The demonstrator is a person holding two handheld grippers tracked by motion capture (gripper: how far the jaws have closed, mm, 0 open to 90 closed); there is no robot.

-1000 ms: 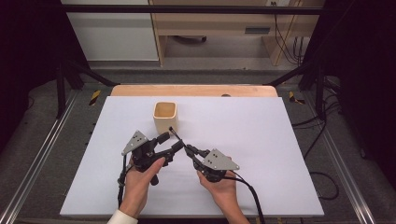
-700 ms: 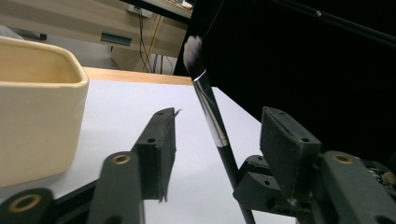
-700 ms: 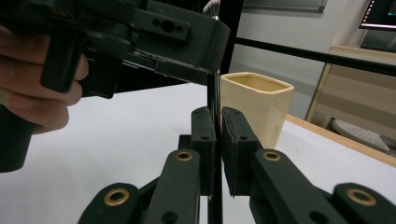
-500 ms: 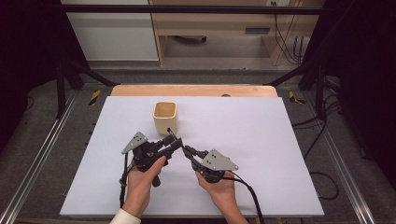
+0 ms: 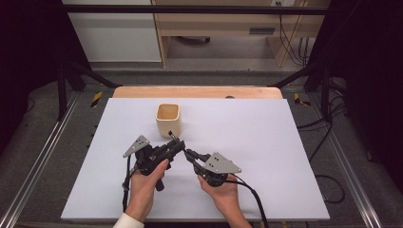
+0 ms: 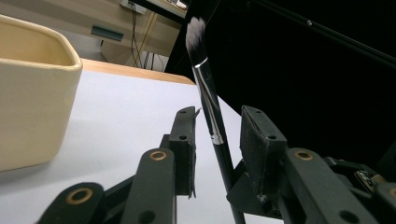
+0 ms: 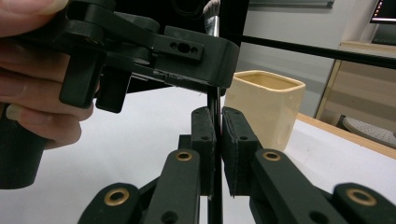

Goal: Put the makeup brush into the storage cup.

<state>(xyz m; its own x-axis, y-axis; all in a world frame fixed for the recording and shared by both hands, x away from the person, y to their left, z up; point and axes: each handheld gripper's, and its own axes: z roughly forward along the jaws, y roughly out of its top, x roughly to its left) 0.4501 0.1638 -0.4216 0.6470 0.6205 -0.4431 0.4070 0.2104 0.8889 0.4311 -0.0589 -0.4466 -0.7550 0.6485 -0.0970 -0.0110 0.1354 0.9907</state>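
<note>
A thin black makeup brush (image 6: 210,102) with a pale bristle tip stands upright between the two grippers, just in front of a cream square cup (image 5: 168,119). My right gripper (image 7: 215,126) is shut on the brush's lower handle (image 7: 215,100). My left gripper (image 6: 217,135) reaches in from the left with the handle between its jaws. Those jaws have just been closing, and a narrow gap still shows on each side of the handle. In the high view the left gripper (image 5: 177,146) and right gripper (image 5: 189,153) meet tip to tip.
The white mat (image 5: 266,142) covers the table, with a wooden edge (image 5: 199,91) at the far side. Metal frame rails (image 5: 43,156) run along both sides. Cables (image 5: 328,142) lie on the floor at the right, and a wooden bench stands behind the table.
The left gripper's jaws have narrowed around the brush handle. Both hands, the brush and the cup stay where they were.
</note>
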